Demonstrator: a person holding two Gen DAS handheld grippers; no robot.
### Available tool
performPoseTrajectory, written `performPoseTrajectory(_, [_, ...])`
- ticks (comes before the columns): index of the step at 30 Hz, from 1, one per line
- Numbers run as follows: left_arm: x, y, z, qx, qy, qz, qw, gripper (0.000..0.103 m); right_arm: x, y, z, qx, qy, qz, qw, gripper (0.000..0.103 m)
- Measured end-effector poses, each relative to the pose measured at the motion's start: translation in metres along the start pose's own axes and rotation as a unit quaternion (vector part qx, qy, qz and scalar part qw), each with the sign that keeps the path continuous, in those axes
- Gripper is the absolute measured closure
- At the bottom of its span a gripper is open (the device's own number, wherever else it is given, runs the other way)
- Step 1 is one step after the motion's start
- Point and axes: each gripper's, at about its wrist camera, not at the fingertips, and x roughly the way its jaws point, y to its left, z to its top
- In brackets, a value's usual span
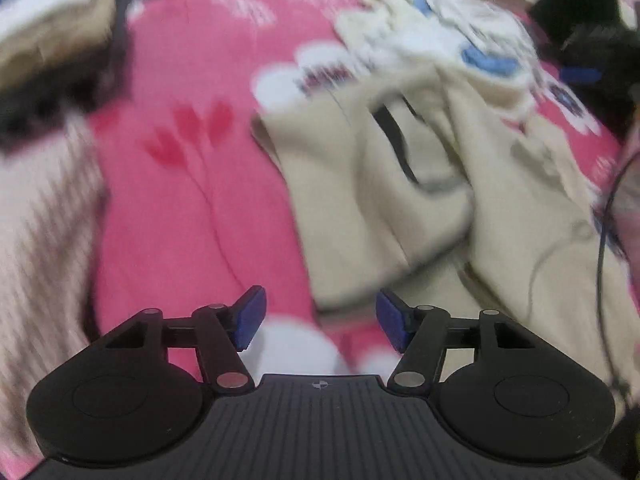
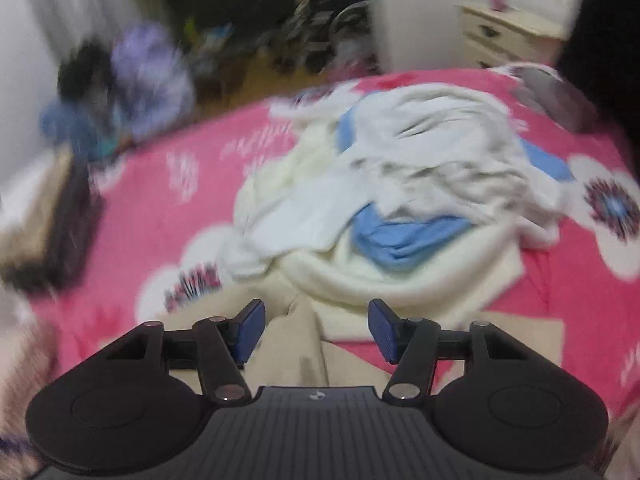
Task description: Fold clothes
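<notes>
Beige trousers (image 1: 400, 200) lie crumpled on the pink flowered bedspread (image 1: 192, 208), spreading to the right in the left wrist view. My left gripper (image 1: 320, 318) is open just short of their near edge, with nothing between the blue pads (image 1: 250, 316). In the right wrist view a fold of the same beige trousers (image 2: 296, 344) lies between and below the open fingers of my right gripper (image 2: 316, 330), which is not closed on it. Behind it sits a heap of white, cream and blue clothes (image 2: 400, 200). Both views are blurred.
A folded stack of beige and dark clothes (image 1: 56, 52) sits at the bed's far left. A knitted pinkish garment (image 1: 44, 240) lies at the left edge. A cream chest of drawers (image 2: 504, 36) stands beyond the bed, with clutter (image 2: 132, 80) on the floor. A black cable (image 1: 604, 240) hangs at right.
</notes>
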Motion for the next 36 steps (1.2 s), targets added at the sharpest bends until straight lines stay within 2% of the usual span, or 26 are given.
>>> performPoseTrajectory(1, [0.0, -0.006, -0.011, 0.008, 0.005, -0.01, 0.9999, 0.042, -0.019, -0.01, -0.003, 0.021, -0.009, 0.012, 1.0, 0.037])
performPoseTrajectory(3, [-0.001, -0.018, -0.027, 0.022, 0.005, -0.023, 0.9995, 0.042, -0.038, -0.024, -0.034, 0.04, 0.029, 0.028, 0.998, 0.032])
performPoseTrajectory(6, [-0.001, -0.035, -0.043, 0.016, 0.007, -0.058, 0.9982, 0.042, -0.064, -0.043, -0.084, 0.066, 0.091, 0.051, 0.992, 0.017])
performPoseTrajectory(8, [-0.007, -0.052, -0.05, 0.027, 0.004, -0.067, 0.9974, 0.042, -0.081, -0.055, -0.117, 0.083, 0.132, 0.066, 0.985, 0.016])
performPoseTrajectory(11, [-0.02, -0.079, -0.059, 0.067, -0.011, -0.068, 0.9953, 0.042, -0.079, -0.058, -0.176, 0.09, 0.198, 0.037, 0.975, 0.016])
performPoseTrajectory(12, [-0.022, -0.087, -0.063, 0.085, -0.016, -0.066, 0.9941, 0.042, -0.079, -0.057, -0.19, 0.093, 0.21, 0.045, 0.972, 0.016])
performPoseTrajectory(14, [-0.028, -0.102, -0.072, 0.12, -0.02, -0.051, 0.9912, 0.042, -0.085, -0.05, -0.21, 0.092, 0.225, 0.068, 0.968, 0.026])
performPoseTrajectory(15, [-0.03, -0.108, -0.078, 0.137, -0.024, -0.04, 0.9895, 0.042, -0.091, -0.045, -0.216, 0.087, 0.228, 0.08, 0.967, 0.042])
performPoseTrajectory(17, [-0.035, -0.117, -0.092, 0.155, -0.033, -0.021, 0.9871, 0.043, -0.105, -0.035, -0.22, 0.066, 0.209, 0.083, 0.972, 0.053])
performPoseTrajectory(18, [-0.038, -0.12, -0.1, 0.158, -0.036, -0.017, 0.9867, 0.043, -0.113, -0.031, -0.221, 0.056, 0.198, 0.082, 0.975, 0.071])
performPoseTrajectory(19, [-0.041, -0.124, -0.108, 0.16, -0.039, -0.013, 0.9863, 0.043, -0.121, -0.026, -0.222, 0.045, 0.186, 0.081, 0.978, 0.081])
performPoseTrajectory(21, [-0.046, -0.129, -0.124, 0.162, -0.043, -0.003, 0.9859, 0.043, -0.127, -0.022, -0.219, 0.044, 0.176, 0.095, 0.979, 0.089])
performPoseTrajectory(23, [-0.05, -0.131, -0.139, 0.164, -0.045, 0.012, 0.9853, 0.044, -0.133, -0.018, -0.216, 0.044, 0.167, 0.111, 0.979, 0.09])
performPoseTrajectory(27, [-0.062, -0.127, -0.16, 0.145, -0.053, 0.041, 0.9871, 0.045, -0.131, 0.004, -0.181, 0.059, 0.153, 0.186, 0.969, 0.091])
performPoseTrajectory(28, [-0.066, -0.125, -0.164, 0.136, -0.055, 0.045, 0.9881, 0.045, -0.126, 0.014, -0.166, 0.062, 0.153, 0.203, 0.965, 0.091])
performPoseTrajectory(31, [-0.084, -0.117, -0.17, 0.11, -0.068, 0.062, 0.9896, 0.046, -0.104, 0.063, -0.088, 0.056, 0.122, 0.251, 0.959, 0.091])
performPoseTrajectory(33, [-0.097, -0.11, -0.171, 0.1, -0.08, 0.079, 0.9886, 0.046, -0.105, 0.102, -0.024, 0.039, 0.059, 0.292, 0.954, 0.091])
performPoseTrajectory(35, [-0.104, -0.1, -0.17, 0.085, -0.088, 0.092, 0.9883, 0.045, -0.114, 0.131, 0.026, 0.028, -0.007, 0.323, 0.946, 0.088])
performPoseTrajectory(36, [-0.107, -0.096, -0.169, 0.075, -0.091, 0.097, 0.9883, 0.045, -0.12, 0.127, 0.029, 0.029, -0.025, 0.321, 0.946, 0.08])
